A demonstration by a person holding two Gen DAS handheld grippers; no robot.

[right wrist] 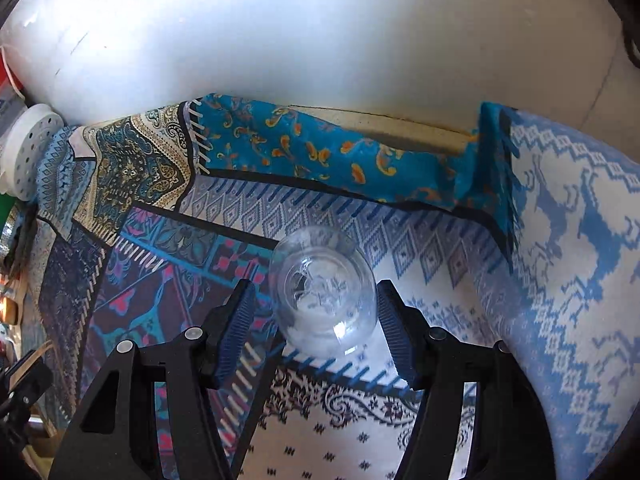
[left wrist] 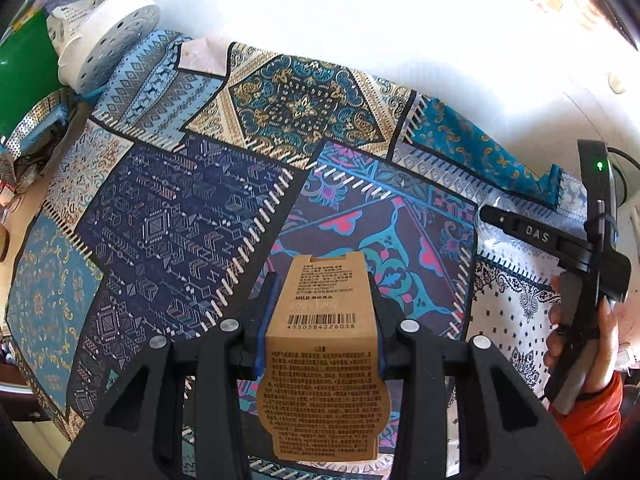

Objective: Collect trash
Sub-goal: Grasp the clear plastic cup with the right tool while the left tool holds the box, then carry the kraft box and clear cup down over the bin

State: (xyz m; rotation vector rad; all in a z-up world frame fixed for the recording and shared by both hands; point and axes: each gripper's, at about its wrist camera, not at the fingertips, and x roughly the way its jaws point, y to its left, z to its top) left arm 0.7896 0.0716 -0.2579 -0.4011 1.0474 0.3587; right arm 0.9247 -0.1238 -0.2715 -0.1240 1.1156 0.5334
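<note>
Clearly, the left tongs [left wrist: 318,316] were pinching a brown cardboard tag [left wrist: 320,360] printed with a barcode and dense text; the blue pads [left wrist: 264,320] pressed against both of its long edges, and the tag stood up between them, above a patchwork-printed cloth [left wrist: 180,208] that covered the surface. At ten o'clock in the left wrist view a white perforated disc-shaped object [left wrist: 112,48] rested at the cloth's far edge, with a green container [left wrist: 24,80] just beside it at nine o'clock and a perforated metal piece [left wrist: 36,120] below that. At three o'clock the right gripper's black body showed side-on, gripped by a hand [left wrist: 588,320] with an orange sleeve [left wrist: 592,420] at four o'clock.

In the right wrist view the right tongs [right wrist: 316,304] stood partly spread, and a clear plastic dome-shaped piece [right wrist: 324,288] lay between them on the cloth, near the view's centre. The blue ribbed pads [right wrist: 394,332] sat close on either side of it, the right one at its edge; whether they actually pressed on it could not be told. The clear piece rested where a blue-and-white diamond-patterned patch met a white paisley one. At twelve o'clock a turquoise patch with orange scrolls [right wrist: 320,152] ran along the cloth's far edge before a white wall [right wrist: 320,40], and at three o'clock the cloth rose in a fold showing blue reindeer [right wrist: 560,208].
</note>
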